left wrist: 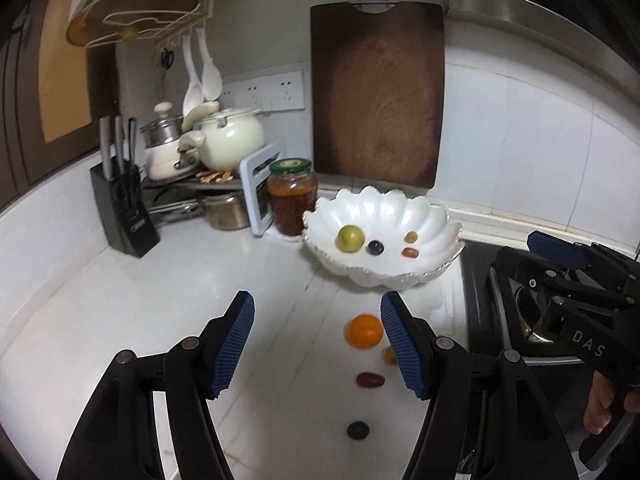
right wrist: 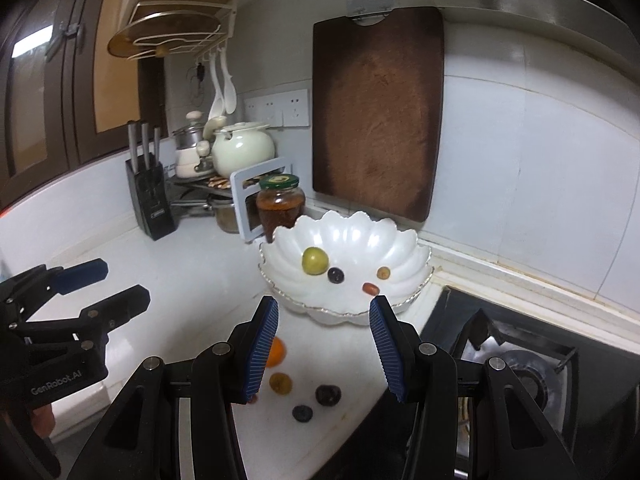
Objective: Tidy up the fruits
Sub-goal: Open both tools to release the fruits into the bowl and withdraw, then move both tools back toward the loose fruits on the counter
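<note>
both claws parted and empty above loose fruit

left claw (left wrist: 318, 344) and right claw (right wrist: 324, 344) gaping, gripping nothing. below: orange (left wrist: 365, 331), date (left wrist: 370, 380), dark berry (left wrist: 357, 430) on counter (left wrist: 120, 312). beyond: four fruits in shell bowl (left wrist: 440, 216). roughly half sorted; stove (right wrist: 520, 368) edge close right, open room left.
</note>
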A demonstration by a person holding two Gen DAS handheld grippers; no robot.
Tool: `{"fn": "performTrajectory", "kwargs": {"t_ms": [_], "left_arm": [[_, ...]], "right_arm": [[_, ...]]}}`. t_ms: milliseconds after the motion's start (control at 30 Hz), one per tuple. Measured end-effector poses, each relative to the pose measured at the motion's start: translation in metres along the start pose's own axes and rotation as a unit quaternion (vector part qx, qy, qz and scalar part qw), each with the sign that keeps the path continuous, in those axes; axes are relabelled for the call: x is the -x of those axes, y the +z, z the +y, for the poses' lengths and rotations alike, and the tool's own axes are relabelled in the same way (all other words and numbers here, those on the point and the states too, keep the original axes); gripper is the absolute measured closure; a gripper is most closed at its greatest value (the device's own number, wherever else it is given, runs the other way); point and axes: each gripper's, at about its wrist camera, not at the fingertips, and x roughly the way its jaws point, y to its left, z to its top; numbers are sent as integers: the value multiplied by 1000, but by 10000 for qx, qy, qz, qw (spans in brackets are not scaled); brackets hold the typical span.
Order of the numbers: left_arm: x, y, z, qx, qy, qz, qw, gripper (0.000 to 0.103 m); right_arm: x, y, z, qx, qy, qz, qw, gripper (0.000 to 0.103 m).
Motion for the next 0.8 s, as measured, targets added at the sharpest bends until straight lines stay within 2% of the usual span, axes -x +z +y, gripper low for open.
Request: {"fn": "performTrajectory", "kwargs": {"t_ms": [333,800], "left_arm": [[4,-28,-3,137,137,153,9997,38],[-14,-75,-16,65,92,675,9977,38]], "right_arm": [[-4,-22,5,145,263,159,9994,54],[-29,-65,7,150,521,905,9944,54]]}}
